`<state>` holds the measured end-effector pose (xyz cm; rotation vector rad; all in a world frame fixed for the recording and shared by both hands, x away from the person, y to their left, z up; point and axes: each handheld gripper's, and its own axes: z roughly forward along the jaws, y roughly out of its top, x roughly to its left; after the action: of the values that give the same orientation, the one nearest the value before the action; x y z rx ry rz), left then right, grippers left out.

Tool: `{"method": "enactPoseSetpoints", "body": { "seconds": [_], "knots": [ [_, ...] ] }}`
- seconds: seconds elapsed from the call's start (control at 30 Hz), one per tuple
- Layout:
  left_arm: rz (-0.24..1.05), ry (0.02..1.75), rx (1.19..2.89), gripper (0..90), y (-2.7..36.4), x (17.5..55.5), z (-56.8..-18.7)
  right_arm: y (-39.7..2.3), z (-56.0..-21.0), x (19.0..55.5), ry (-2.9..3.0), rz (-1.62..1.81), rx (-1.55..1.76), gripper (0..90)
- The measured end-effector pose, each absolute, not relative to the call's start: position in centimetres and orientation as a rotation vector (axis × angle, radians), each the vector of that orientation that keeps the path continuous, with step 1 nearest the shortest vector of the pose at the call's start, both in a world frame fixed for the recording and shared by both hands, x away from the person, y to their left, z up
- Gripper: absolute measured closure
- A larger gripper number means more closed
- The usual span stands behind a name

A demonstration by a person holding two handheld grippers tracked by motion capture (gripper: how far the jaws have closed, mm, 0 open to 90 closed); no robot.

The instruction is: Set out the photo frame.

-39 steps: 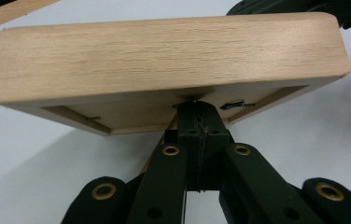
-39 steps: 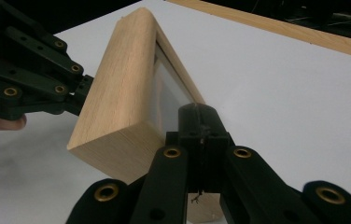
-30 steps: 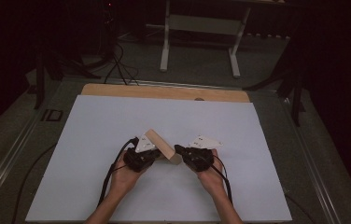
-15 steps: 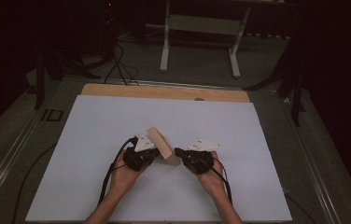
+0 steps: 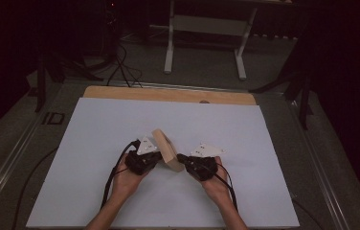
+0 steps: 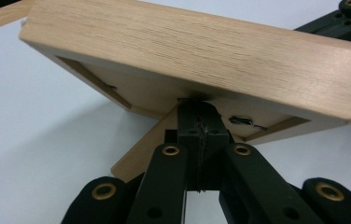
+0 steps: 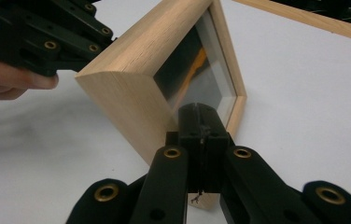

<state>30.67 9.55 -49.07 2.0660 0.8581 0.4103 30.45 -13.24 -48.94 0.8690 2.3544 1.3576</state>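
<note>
Pressing tilted picture frame [image 5: 167, 152] between clenched left gripper [image 5: 155, 159] and clenched right gripper [image 5: 183, 159], both tips touching frame, gripping nothing.

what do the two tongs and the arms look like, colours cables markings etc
Both the left tongs and the right tongs are black, with linked bars pinned by brass-coloured rivets and rounded lower links. Each carries a grey three-cornered plate on top and trails a black cable toward the person. The forearms are bare, no sleeves in view.
</note>
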Motion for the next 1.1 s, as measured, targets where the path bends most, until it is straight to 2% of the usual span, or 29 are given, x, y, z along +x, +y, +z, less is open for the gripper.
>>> {"method": "enactPoseSetpoints", "body": {
  "seconds": [1.1],
  "knots": [
    [0.378, 0.920, 2.020, 89.5, 10.6, 31.3, -49.5, -11.2, -49.2, 29.3, 2.392, 1.349, 0.796, 89.8]
  ]
}}
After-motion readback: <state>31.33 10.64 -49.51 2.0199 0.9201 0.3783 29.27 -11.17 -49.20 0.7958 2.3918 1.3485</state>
